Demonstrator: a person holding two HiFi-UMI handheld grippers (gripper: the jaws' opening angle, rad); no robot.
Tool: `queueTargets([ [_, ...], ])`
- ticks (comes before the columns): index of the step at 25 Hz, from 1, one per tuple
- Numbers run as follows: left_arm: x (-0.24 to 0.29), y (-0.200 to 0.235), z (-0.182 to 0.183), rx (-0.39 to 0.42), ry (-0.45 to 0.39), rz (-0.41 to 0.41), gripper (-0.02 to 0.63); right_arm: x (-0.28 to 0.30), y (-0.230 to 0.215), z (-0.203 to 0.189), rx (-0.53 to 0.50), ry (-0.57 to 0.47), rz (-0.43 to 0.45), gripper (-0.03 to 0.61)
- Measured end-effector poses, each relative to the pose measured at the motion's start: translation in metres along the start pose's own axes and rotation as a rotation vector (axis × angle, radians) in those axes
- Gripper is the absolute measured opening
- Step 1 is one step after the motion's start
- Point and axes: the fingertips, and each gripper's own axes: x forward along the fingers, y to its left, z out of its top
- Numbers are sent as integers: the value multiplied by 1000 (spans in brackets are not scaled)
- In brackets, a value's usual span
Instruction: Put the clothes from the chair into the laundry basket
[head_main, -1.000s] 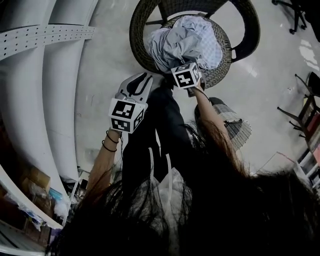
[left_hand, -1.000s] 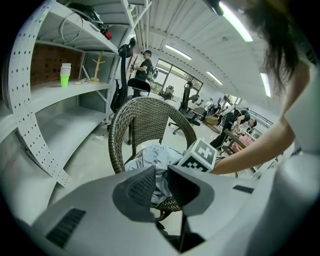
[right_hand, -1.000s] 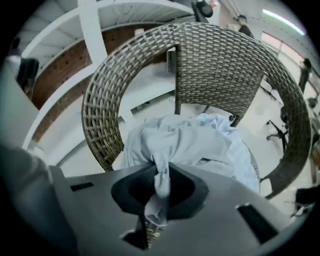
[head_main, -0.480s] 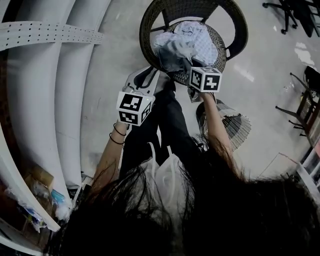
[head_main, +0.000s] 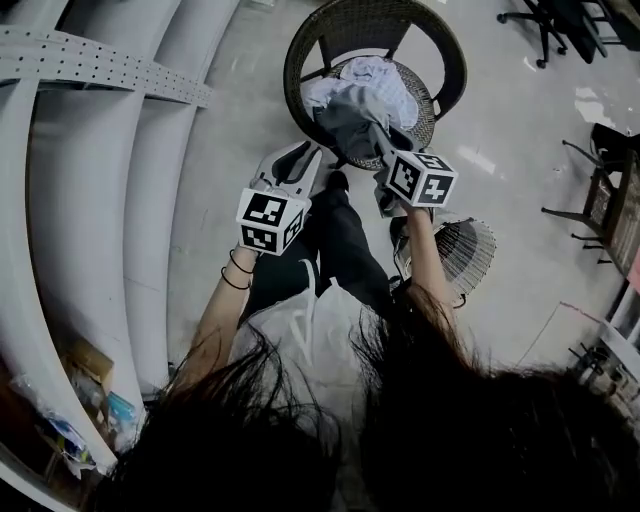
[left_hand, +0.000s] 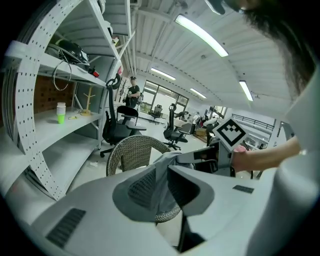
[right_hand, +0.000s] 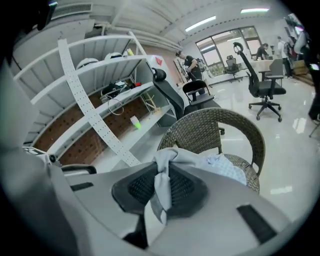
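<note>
I count one wicker chair (head_main: 296, 70) at twelve o'clock, two clothes (grey garment (head_main: 350, 115), pale checked garment (head_main: 388, 78)), one laundry basket (head_main: 465, 250) at three o'clock, two grippers (left gripper (left_hand: 163, 167), right gripper (right_hand: 163, 164)).

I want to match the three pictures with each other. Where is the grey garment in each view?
Head view: grey garment, top centre, draped over the chair seat.
Left gripper view: grey garment, lower centre, pinched between the jaws.
Right gripper view: grey garment, lower centre, pinched between the jaws.
Shared landmark: wicker chair.
</note>
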Motion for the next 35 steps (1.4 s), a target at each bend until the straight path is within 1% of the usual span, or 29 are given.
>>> queueTargets([
  [3, -23, -7, 6, 25, -14, -4, 84, -31, 18, 15, 7, -77, 5, 52],
  [7, -55, -14, 12, 42, -34, -5, 84, -72, 46, 26, -12, -147, 14, 52],
  [11, -77, -25, 20, 54, -57, -37, 84, -110, 72, 32, -27, -213, 6, 52],
  [17, -98, -60, 23, 102, -75, -141, 84, -167, 95, 23, 5, -322, -39, 52],
  [23, -107, -97, 15, 137, -61, -274, 84, -208, 106, 5, 52, -394, -101, 52],
  [30, -106, -154, 8, 184, -30, -436, 84, -269, 94, -17, 125, -464, -214, 52],
  [35, -96, -189, 5, 180, -17, -523, 84, -313, 76, -27, 158, -515, -304, 52],
])
